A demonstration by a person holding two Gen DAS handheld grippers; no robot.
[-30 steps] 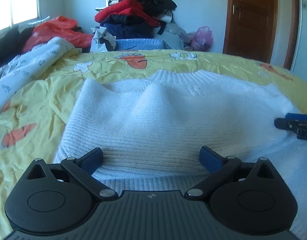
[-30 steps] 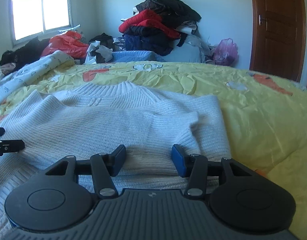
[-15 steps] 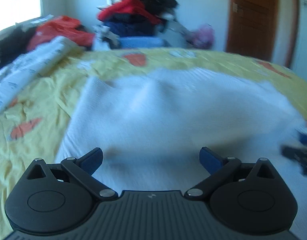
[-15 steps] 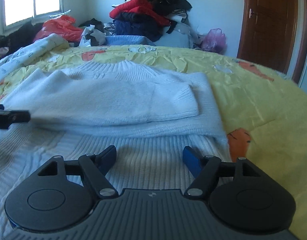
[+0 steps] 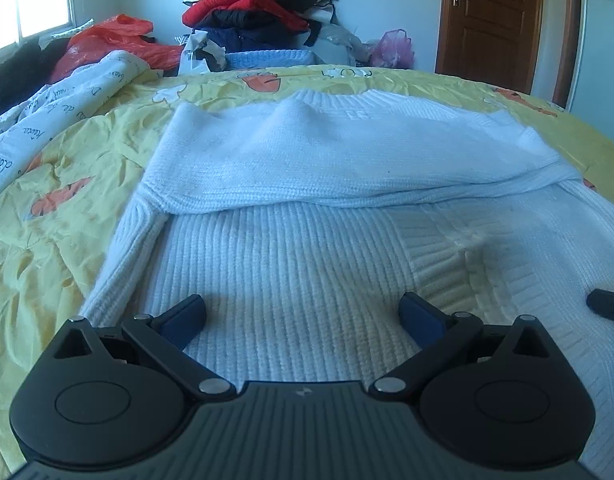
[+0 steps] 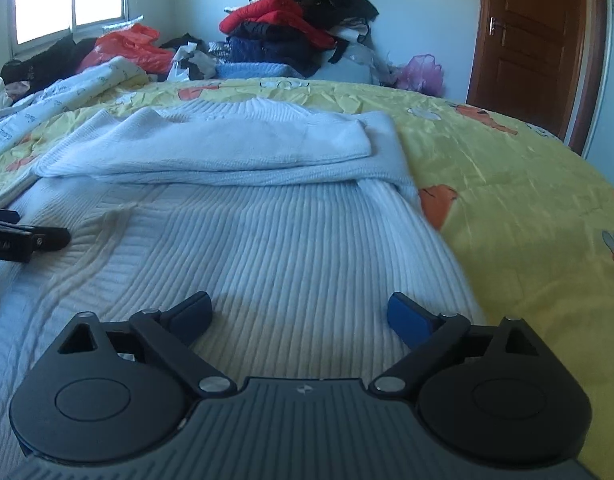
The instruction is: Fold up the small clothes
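Observation:
A white ribbed knit sweater (image 5: 307, 248) (image 6: 247, 240) lies flat on the yellow bedspread, its sleeves folded across the chest near the collar. My left gripper (image 5: 303, 312) hovers over the sweater's lower left part, open, nothing between its blue pads. Over the lower right part my right gripper (image 6: 299, 312) has its jaws opening wide, with nothing between them. The right gripper's tip shows at the right edge of the left wrist view (image 5: 607, 304); the left gripper's tip (image 6: 27, 240) shows at the left of the right wrist view.
The yellow bedspread (image 5: 67, 200) (image 6: 527, 200) surrounds the sweater. A white printed quilt (image 5: 47, 128) lies at the left. A pile of clothes (image 5: 259, 12) and an orange bag (image 5: 119, 40) sit at the far end. A brown door (image 6: 527, 40) stands at the right.
Both grippers have drawn back toward the sweater's hem. The right gripper's jaws have spread from narrow to wide, letting go of the folded sleeve, which now lies across the chest.

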